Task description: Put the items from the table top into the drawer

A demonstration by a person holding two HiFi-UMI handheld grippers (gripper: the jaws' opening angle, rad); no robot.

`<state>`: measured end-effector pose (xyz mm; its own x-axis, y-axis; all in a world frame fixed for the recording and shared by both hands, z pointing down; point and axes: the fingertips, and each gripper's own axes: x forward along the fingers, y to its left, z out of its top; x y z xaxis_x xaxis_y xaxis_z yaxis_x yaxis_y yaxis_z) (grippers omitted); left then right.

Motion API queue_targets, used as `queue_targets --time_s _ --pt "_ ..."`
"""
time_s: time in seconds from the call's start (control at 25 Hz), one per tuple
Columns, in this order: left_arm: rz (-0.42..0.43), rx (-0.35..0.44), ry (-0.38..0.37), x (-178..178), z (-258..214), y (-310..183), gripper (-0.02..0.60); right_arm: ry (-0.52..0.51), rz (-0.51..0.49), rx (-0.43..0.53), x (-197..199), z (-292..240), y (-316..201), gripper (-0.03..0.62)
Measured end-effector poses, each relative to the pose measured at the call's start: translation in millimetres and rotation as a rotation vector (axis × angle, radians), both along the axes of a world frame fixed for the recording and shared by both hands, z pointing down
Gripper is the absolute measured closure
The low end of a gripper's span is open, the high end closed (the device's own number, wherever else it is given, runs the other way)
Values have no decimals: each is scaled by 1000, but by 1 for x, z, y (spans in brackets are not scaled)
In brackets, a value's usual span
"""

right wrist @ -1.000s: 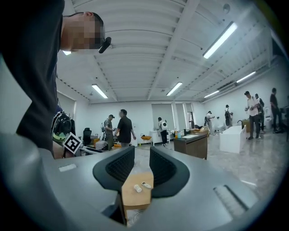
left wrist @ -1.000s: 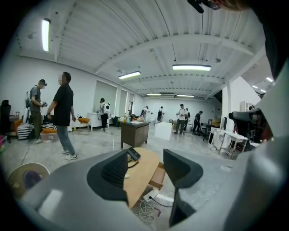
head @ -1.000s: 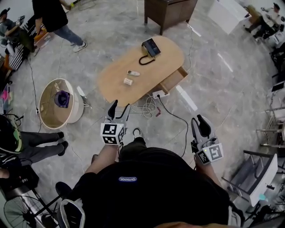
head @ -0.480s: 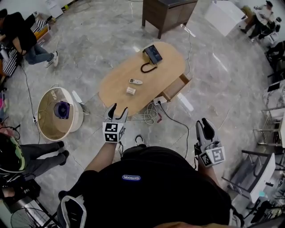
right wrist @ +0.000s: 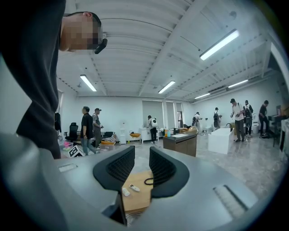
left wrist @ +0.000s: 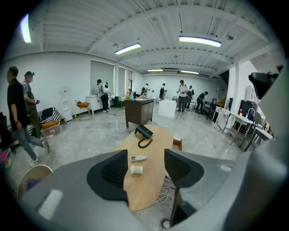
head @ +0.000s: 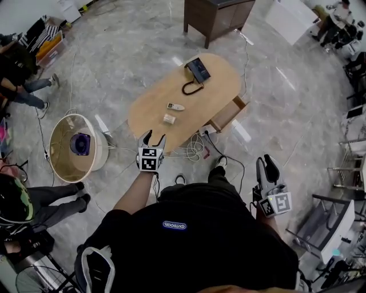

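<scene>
Left hand-held gripper (head: 154, 137) hangs empty, jaws apart, short of the oval wooden surface (head: 150, 101). On it, the small white ribbed block (head: 168, 118) looks light and rigid; I'd pinch its narrow sides.

We have moved our left claw (head: 154, 137) forward to the tabletop's (head: 150, 106) near end; our right claw (head: 267, 167) dropped back

- round beige tub (head: 64, 161) on the floor, purple object (head: 81, 143) inside
- dark wooden cabinet (head: 220, 12), top of view
- white power strip (head: 206, 131) beside tangled white cables (head: 193, 147) on grey marble floor (head: 126, 51)
- bystander's dark-trousered legs (head: 54, 191), left edge
</scene>
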<state>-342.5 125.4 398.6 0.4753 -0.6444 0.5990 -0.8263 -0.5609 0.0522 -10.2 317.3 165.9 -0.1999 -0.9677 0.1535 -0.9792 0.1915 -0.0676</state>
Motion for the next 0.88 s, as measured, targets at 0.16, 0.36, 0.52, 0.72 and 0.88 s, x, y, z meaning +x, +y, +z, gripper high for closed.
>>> queue_targets --time_s 0.16,0.36,0.52,0.72,0.88 --pt "-20 -56 -61 7 30 -9 325 -19 -43 5 19 12 -27 465" --pt "-180 -189 -24 20 61 -12 325 -57 -96 -8 65 27 -69 465" --pt "-356 -270 48 36 76 -23 325 -50 -155 -11 108 21 -106 464" --pt "-534 -346 132 57 103 -42 327 -49 -184 -69 164 36 -140 465" --pt "-634 -357 184 67 113 -52 327 -47 -245 -111 180 48 -169 465"
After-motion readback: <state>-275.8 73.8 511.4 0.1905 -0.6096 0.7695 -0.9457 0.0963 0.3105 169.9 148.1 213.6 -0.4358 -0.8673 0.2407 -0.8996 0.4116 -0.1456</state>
